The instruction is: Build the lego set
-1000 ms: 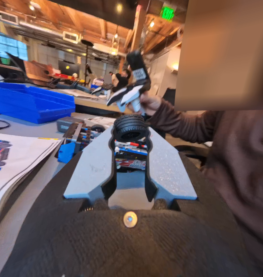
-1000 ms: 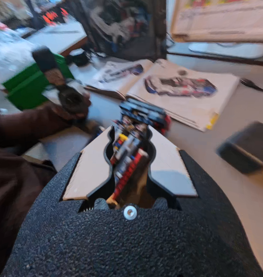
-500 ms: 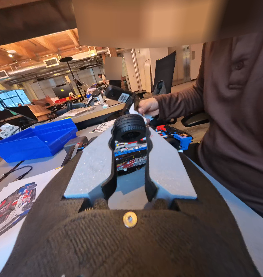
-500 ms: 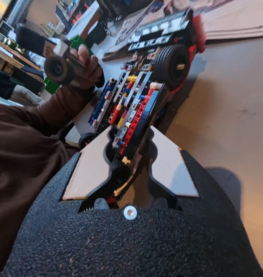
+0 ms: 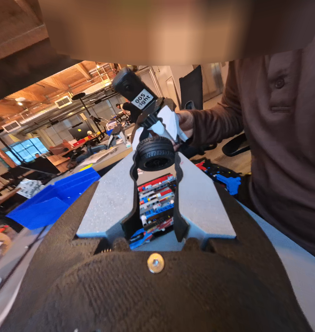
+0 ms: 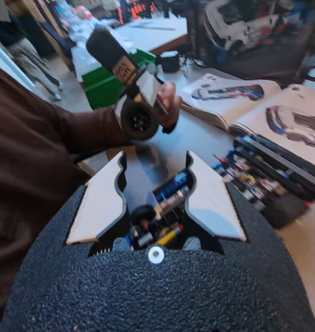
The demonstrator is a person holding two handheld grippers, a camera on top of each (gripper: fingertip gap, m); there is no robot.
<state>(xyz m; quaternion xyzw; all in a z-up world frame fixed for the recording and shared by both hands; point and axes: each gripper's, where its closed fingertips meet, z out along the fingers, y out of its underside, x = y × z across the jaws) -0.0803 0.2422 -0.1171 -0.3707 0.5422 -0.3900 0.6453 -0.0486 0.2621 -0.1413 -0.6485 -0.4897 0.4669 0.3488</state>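
Observation:
My left gripper point(image 5: 155, 159) is shut on a black lego wheel point(image 5: 155, 154), held at its fingertips above the table. The part-built lego car point(image 5: 156, 195) lies on the table below, its red, blue and grey beams showing between my fingers. My right gripper point(image 6: 155, 158) is open, its jaws wide apart just above the front end of the car point(image 6: 271, 181). The left gripper point(image 6: 137, 115) with the wheel point(image 6: 139, 124) shows ahead of it. In the left wrist view the right gripper point(image 5: 159, 133) hangs just behind the wheel.
An open instruction booklet point(image 6: 243, 100) lies beyond the car. A blue bin point(image 5: 54, 197) stands to the left, a green bin point(image 6: 102, 84) at the far side. A blue lego piece point(image 5: 228, 183) lies near the person's brown sleeve point(image 5: 216, 122). The gap from one gripper's tips to the other's is roughly 5 cm. The blue lego piece point(image 5: 228, 183) is about equally far from each gripper, around 15 cm.
My right gripper was shut on the car and tilting it; now its jaws are open and the car lies on the table. My left gripper still holds the wheel, now closer to the right gripper.

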